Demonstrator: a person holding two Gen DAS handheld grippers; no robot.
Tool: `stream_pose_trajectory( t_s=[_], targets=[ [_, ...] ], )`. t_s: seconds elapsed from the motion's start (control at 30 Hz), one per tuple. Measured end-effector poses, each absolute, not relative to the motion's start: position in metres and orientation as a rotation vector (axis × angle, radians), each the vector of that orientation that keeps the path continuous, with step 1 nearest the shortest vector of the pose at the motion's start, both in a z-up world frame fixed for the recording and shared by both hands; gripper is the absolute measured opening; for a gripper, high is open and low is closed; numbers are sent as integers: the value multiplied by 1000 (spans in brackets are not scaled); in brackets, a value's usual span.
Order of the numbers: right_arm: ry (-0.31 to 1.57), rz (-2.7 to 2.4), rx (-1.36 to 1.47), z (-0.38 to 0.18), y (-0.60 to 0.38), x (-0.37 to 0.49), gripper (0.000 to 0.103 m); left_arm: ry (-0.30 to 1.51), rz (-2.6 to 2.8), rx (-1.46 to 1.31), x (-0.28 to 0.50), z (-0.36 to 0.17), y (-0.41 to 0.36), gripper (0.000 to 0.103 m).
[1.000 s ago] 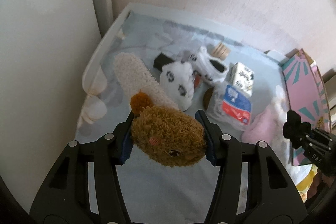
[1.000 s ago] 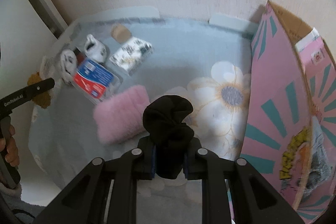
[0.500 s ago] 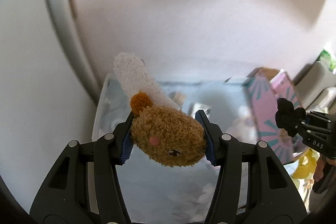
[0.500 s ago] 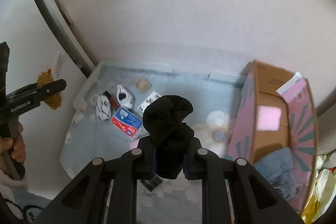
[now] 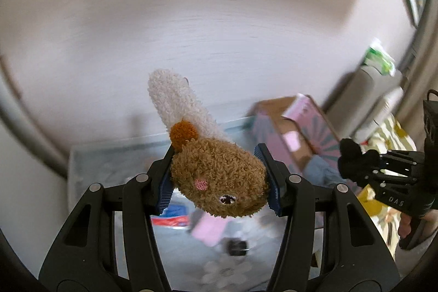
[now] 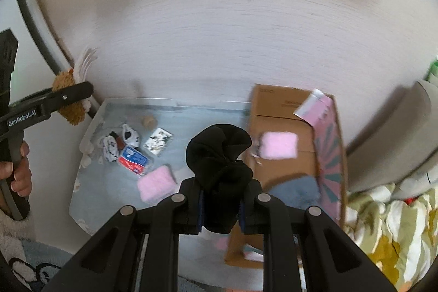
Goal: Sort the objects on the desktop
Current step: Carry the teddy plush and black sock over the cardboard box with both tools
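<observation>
The left tool (image 5: 217,177) pinches a fuzzy brown bear sock (image 5: 219,179) by its toe, the cream cuff sticking out past the pads. The right tool (image 6: 220,207) is squeezed tight on a bunched black sock (image 6: 219,152). Both are held high above the surface (image 6: 191,111), clear of the clutter near its left edge: a pink pad (image 6: 156,186), a red-and-blue packet (image 6: 134,159), spotted socks (image 6: 109,149). At the right edge stands the open cardboard box (image 6: 284,133), with blue cloth (image 6: 295,189) already inside. Likely both socks are headed there. Best to bring each tool over the opening, clear of the flap, and lower before releasing, one side at a time.
</observation>
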State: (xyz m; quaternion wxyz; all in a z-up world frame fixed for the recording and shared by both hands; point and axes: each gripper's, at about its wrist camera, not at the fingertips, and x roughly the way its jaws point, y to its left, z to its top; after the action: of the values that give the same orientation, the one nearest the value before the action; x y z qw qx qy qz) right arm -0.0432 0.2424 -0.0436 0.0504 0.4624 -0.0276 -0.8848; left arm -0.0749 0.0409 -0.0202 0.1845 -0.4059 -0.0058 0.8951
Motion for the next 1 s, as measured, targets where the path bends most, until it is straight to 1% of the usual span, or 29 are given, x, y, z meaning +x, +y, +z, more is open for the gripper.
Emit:
stream_pose_trajectory(
  t_s=[0.43, 0.57, 0.7, 1.0],
  targets=[
    [-213, -2770, 1487, -51, 306, -15, 17, 166, 2320, -1096, -90, -22, 170, 51],
    [-262, -2779, 1502, -58, 324, -14, 17, 203, 2283, -1089, -104, -35, 208, 51],
    [-268, -2759, 1542, -70, 334, -18, 17, 223, 2243, -1102, -121, -51, 247, 51],
    [-306, -2701, 1594, -100, 348, -31, 17, 290, 2173, -1163, -149, -97, 299, 51]
  ],
)
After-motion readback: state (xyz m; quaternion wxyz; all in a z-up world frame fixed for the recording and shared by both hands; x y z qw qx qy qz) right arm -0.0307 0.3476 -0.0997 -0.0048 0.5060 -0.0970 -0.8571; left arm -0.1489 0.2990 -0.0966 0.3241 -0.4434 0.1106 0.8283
